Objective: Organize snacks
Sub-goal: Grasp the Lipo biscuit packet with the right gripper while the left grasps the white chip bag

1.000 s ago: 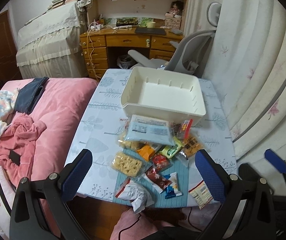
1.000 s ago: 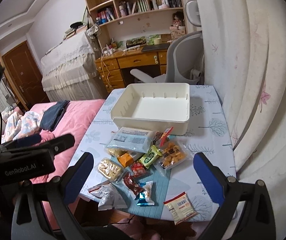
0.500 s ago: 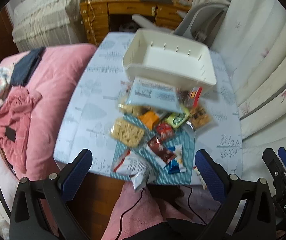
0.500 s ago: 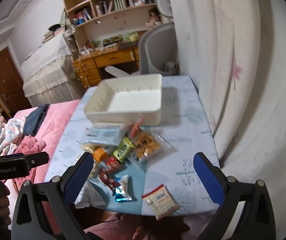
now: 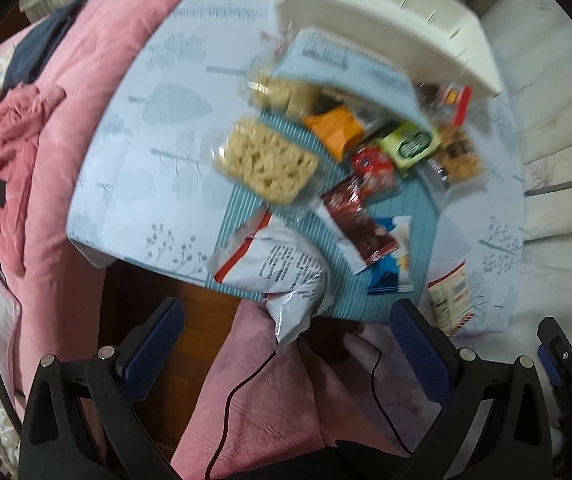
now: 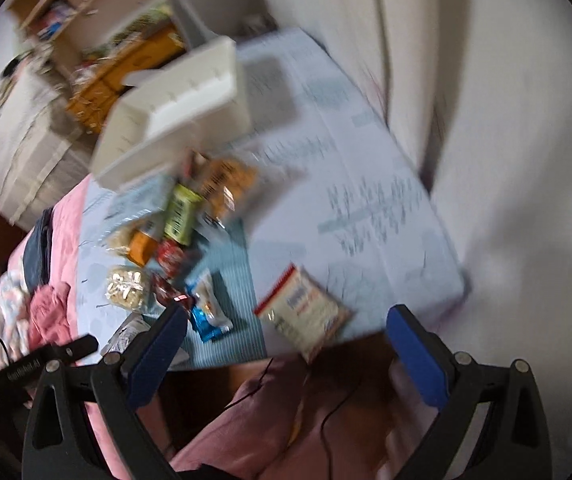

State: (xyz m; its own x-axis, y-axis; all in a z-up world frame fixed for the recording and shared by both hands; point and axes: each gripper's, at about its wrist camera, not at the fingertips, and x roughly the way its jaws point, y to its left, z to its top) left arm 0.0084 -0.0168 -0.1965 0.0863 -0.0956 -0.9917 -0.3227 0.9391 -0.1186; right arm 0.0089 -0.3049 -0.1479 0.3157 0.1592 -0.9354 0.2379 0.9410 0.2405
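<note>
A: Start with what is closest to you. What are your claws doing?

B: Your left claw (image 5: 286, 344) is spread wide and holds nothing; it hangs off the near edge of the surface (image 5: 138, 128), above your pink-clad lap. Your right claw (image 6: 286, 344) is just as wide and just as empty, low over the near right corner.

A: Why hold them there?

B: My reading is that you are lining up a first pick. Nothing sits in the white tray (image 5: 438, 36) as far as the frames show, so the sorting looks barely begun.

A: Which snack is nearest?

B: In the left view, the white crinkled bag (image 5: 274, 264) with a red stripe, drooping over the near edge. In the right view, the clear pouch with a red top (image 6: 302, 312) lies between your fingertips at the edge, apart from the rest. Either would be an easy first grab, since each overhangs.

A: And further in?

B: On the striped teal mat (image 5: 406, 280) lie a dark red wrapper (image 5: 358, 220) and a blue and white packet (image 5: 394, 256), touching. Beyond them are the pale noodle block (image 5: 266, 164), an orange packet (image 5: 334, 128), a green one (image 5: 410, 144) and a bag of brown pieces (image 5: 458, 156). A large pale blue pack (image 5: 346, 72) leans on the heap, right against the tray's front wall.

A: Anything unclear?

B: Both views are smeared, so labels are unreadable.
</note>
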